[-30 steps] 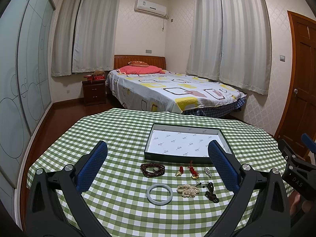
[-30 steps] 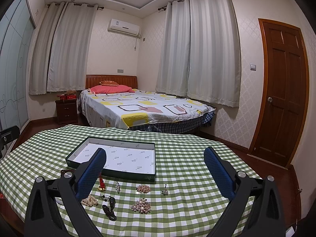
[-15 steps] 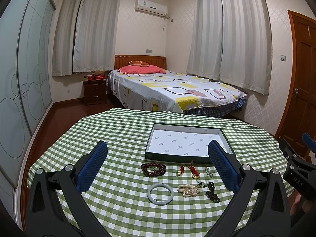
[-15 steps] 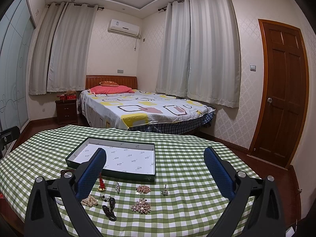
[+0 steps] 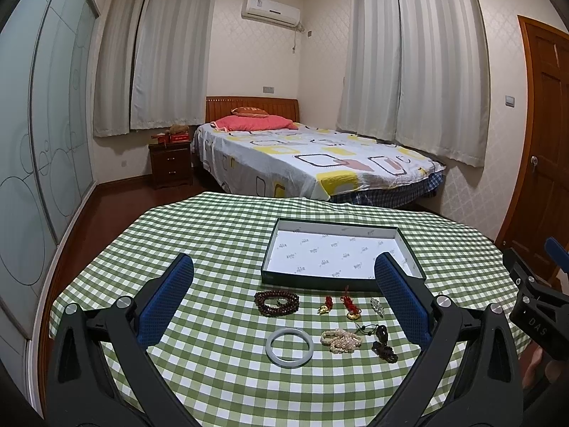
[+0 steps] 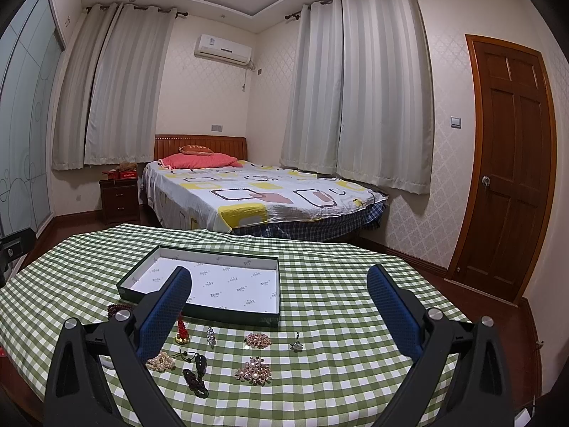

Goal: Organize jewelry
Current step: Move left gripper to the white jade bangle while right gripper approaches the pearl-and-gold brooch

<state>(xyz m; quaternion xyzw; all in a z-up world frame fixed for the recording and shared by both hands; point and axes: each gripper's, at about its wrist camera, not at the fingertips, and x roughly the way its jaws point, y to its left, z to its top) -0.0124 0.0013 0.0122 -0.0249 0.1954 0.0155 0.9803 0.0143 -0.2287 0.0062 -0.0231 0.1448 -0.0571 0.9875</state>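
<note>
both tongs, left gripper and right gripper, hang spread and empty; drop squarely over the bangle near the table's front edge, then carry it to the tray.

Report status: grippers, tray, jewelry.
Left gripper open, empty. Right gripper open, empty. Tray holds nothing; jewelry loose on tablecloth before it. Nothing in the way.

From my right wrist view, bangle almost wholly hidden behind my gripper's frame, dark bead bracelet half covered by my blue finger pad, small silver charm too tiny to make out.
</note>
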